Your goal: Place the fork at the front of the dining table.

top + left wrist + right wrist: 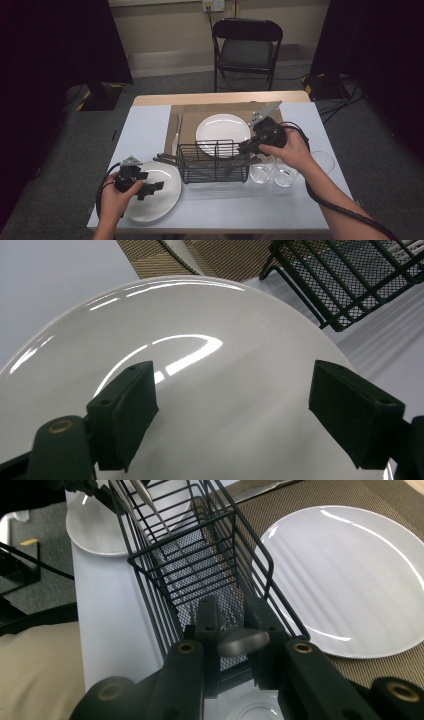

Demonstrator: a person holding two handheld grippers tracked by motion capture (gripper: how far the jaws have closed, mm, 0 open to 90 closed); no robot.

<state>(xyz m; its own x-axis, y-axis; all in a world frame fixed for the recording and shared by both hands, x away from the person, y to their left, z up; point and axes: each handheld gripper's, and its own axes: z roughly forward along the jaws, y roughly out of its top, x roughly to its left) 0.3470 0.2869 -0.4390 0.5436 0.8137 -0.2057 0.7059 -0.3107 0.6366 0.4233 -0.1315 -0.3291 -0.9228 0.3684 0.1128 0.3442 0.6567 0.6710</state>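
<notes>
Right gripper (235, 625) clamping utensil handle (243, 641) at rack (200, 555) end — left gripper (235, 410) spread over plate (210, 380)

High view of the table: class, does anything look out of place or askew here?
Cutlery sticks sideways out of the black wire basket at its left end, lying flat rather than standing. The right gripper pinches another utensil handle at the basket's other end. Nothing looks spilled or broken.

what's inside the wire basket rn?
Cutlery handles stick out of the basket at its left end; the right gripper grips a utensil end at its right. Mesh hides what else lies inside.
</notes>
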